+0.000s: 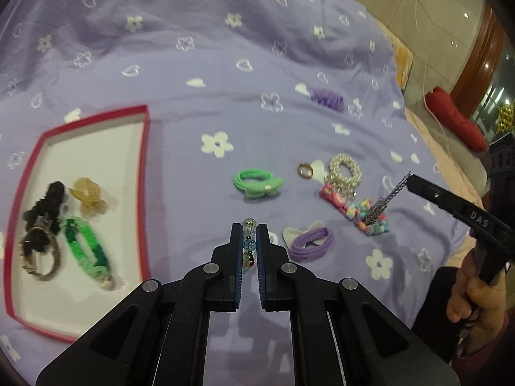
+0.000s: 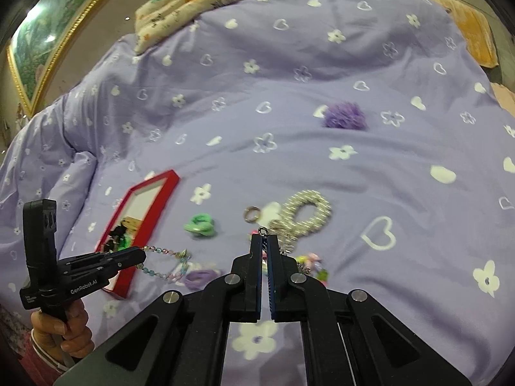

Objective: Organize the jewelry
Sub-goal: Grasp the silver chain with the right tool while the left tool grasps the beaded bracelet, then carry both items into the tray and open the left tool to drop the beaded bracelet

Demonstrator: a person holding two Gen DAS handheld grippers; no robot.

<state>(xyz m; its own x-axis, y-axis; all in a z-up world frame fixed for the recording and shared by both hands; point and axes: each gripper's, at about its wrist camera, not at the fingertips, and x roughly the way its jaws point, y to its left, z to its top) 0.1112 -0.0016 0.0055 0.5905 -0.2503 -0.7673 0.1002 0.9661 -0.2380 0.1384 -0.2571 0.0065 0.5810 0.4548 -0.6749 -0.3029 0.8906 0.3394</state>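
Gripping a beaded bracelet (image 1: 249, 244), the left gripper (image 1: 249, 230) is held clamped shut beside the red tray (image 1: 145, 193), where sorted pieces are gathered. A silver chain (image 1: 384, 204) is pinched by the closed right gripper (image 2: 265, 241), lifted clear of the unsorted heap on the purple bedspread (image 1: 193, 64).

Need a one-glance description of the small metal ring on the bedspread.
Start at the red-rimmed tray on the purple bedspread. Go right past the green band; the ring lies just left of the pearl bracelet. It alone is a plain, bare metal loop.
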